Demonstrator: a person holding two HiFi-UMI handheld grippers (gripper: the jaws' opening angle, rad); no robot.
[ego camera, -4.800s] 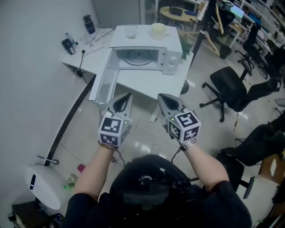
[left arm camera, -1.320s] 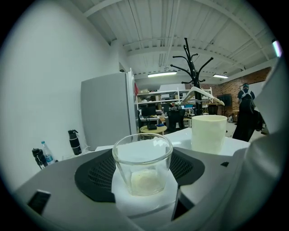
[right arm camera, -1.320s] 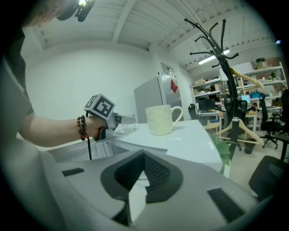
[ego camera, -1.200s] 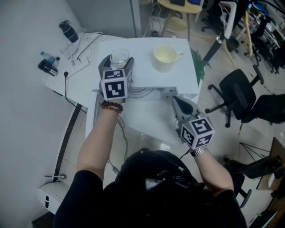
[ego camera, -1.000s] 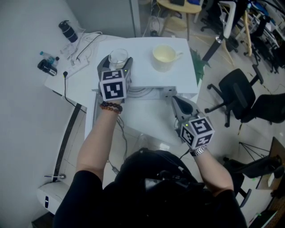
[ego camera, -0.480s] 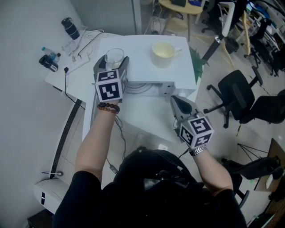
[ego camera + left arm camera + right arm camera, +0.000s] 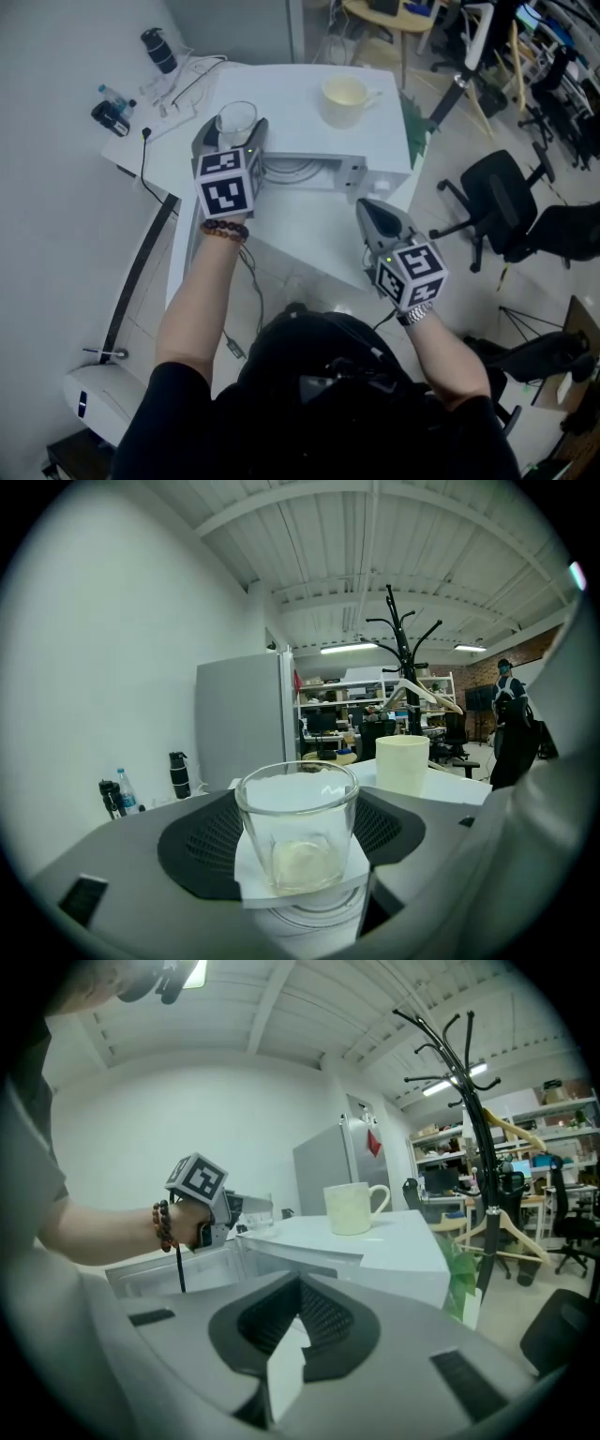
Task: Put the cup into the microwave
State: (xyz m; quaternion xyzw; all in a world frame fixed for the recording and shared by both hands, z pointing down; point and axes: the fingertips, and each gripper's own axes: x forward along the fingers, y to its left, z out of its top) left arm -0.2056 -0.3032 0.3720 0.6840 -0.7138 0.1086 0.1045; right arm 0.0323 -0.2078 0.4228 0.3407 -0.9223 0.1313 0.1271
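Head view: left gripper (image 7: 232, 133) clamps the glass cup (image 7: 236, 116) over the microwave (image 7: 305, 122), its cavity mostly hidden; right gripper (image 7: 366, 208) jaws meet, empty.

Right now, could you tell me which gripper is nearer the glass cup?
Left. The left gripper holds the glass cup between its fingers; the right gripper hangs shut, away in front of the microwave.
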